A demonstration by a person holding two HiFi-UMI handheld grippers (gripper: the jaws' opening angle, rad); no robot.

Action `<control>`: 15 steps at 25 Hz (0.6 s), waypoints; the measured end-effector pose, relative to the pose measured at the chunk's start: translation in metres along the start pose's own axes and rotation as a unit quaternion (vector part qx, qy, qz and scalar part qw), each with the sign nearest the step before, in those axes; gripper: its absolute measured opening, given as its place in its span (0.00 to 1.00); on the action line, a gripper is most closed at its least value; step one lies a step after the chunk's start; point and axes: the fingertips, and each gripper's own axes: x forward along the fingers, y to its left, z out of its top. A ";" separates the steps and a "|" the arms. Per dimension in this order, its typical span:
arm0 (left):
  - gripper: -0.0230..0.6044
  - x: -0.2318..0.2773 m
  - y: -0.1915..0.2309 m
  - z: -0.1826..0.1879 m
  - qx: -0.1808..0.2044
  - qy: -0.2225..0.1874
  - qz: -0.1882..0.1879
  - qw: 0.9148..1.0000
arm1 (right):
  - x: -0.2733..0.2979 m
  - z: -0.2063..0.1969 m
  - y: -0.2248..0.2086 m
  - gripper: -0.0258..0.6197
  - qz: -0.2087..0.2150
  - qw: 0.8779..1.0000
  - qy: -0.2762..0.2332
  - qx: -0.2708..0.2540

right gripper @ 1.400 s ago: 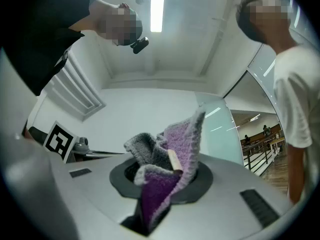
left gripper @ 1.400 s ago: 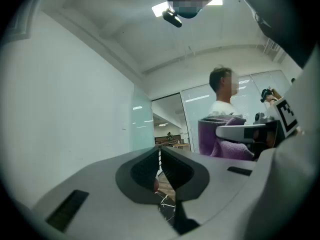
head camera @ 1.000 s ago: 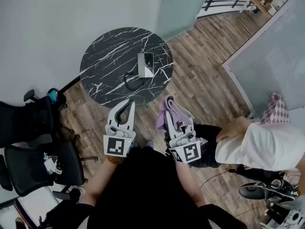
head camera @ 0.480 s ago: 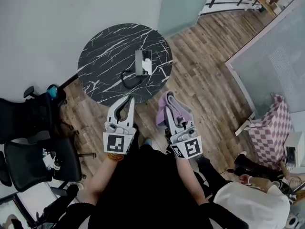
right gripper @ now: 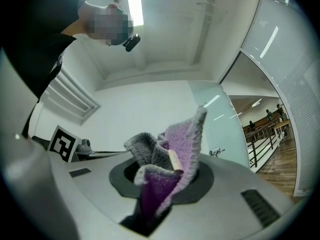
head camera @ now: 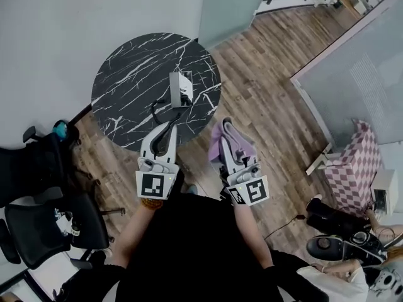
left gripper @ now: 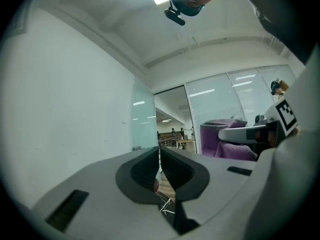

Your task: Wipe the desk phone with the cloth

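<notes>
While both grippers hang above the wooden floor, the head view shows the desk phone lying on the round black marble table. The phone is toward the table's right edge, and a dark cord curls from it toward the table's near rim. The left gripper points at that near rim. The right gripper, just right of the table, carries the purple cloth. A grey wall runs behind the table, black office chairs stand to its left, and a glass partition lies well to its right.

In the left gripper view, the jaws stand pressed together with nothing between them.

In the right gripper view, the jaws are clamped on the cloth, whose folds stick up past them.
</notes>
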 end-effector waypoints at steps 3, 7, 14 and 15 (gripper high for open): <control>0.07 0.018 0.015 -0.003 -0.001 0.001 -0.005 1.000 | 0.021 -0.006 -0.011 0.18 -0.004 1.000 0.010 0.001; 0.07 0.037 0.039 -0.013 -0.008 0.010 -0.010 1.000 | 0.055 -0.013 -0.022 0.18 -0.009 1.000 0.014 0.008; 0.07 0.071 0.085 -0.022 -0.024 0.016 -0.025 0.999 | 0.120 -0.020 -0.036 0.18 -0.017 1.000 0.022 0.008; 0.07 0.075 0.092 -0.022 -0.027 0.015 -0.026 0.999 | 0.128 -0.022 -0.037 0.18 -0.017 1.000 0.024 0.006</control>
